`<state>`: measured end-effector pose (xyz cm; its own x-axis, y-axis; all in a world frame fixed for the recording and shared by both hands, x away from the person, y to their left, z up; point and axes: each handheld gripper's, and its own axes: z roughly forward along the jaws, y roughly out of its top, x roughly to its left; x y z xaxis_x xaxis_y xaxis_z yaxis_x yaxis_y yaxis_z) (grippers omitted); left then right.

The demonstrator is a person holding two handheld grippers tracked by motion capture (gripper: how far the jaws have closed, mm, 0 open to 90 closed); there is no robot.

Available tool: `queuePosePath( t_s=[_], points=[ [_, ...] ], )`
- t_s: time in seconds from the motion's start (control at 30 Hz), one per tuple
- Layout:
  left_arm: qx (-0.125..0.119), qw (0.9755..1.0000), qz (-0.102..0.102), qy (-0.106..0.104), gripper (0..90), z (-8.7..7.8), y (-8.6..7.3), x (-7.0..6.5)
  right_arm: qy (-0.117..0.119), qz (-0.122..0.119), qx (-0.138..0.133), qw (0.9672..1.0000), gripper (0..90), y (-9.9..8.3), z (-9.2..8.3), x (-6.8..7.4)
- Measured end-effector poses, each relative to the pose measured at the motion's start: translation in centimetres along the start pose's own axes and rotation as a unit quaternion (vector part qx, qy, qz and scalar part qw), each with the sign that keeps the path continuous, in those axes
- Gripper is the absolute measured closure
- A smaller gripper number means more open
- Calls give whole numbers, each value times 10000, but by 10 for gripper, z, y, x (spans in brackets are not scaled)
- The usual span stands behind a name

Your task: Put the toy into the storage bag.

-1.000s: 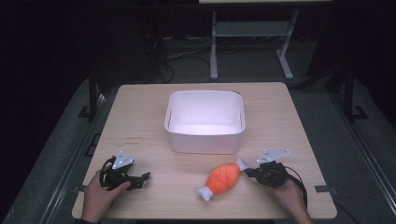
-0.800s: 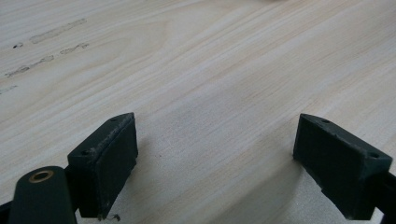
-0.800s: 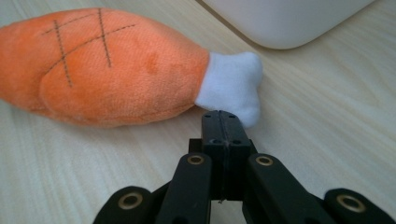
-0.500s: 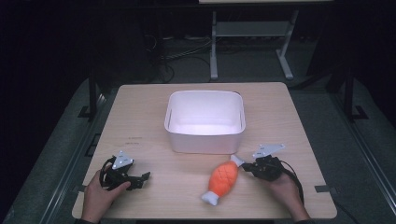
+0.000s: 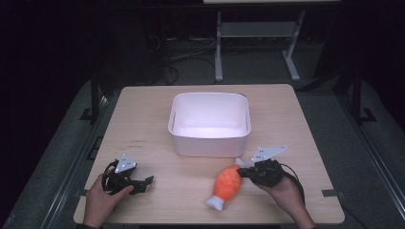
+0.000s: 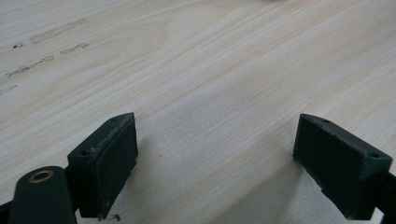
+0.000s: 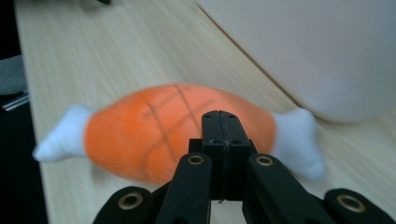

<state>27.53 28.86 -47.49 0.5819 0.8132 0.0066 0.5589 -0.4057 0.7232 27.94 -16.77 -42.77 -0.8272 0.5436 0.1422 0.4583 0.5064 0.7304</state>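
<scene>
My right hand [image 5: 282, 191] comes in from the near edge, wrist low, its right gripper [image 5: 244, 172] pointing left across the table [image 5: 143, 119] at the orange plush toy [image 5: 228, 182]. Its jaws are pressed together, pad against pad, their tip up against the toy's side; I cannot tell whether any fabric is pinched. The toy lies slantwise on the table, just in front of the white bin [image 5: 210, 140], its upper white end near the bin's wall. The bin's inside looks bare. My left hand [image 5: 102, 200] rests at the near left corner, the left gripper [image 5: 143, 183] spread wide over bare wood.
</scene>
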Motion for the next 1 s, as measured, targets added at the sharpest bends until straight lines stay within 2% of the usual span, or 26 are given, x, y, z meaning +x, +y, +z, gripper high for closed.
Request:
queuePosePath(
  t_s=[0.23,0.43,0.73,1.0],
  points=[
    [0,10000,-1,0,130,0,0,0,313,-65,-37,9995,896,12,7,18],
    [-4,10000,-4,1,130,0,0,0,558,-68,50,9984,896,20,18,33],
    [4,10000,0,1,130,0,0,0,871,-326,218,9954,896,29,38,56],
    [-3,10000,-4,0,130,0,0,0,903,-405,463,9940,896,31,53,65]
  ],
)
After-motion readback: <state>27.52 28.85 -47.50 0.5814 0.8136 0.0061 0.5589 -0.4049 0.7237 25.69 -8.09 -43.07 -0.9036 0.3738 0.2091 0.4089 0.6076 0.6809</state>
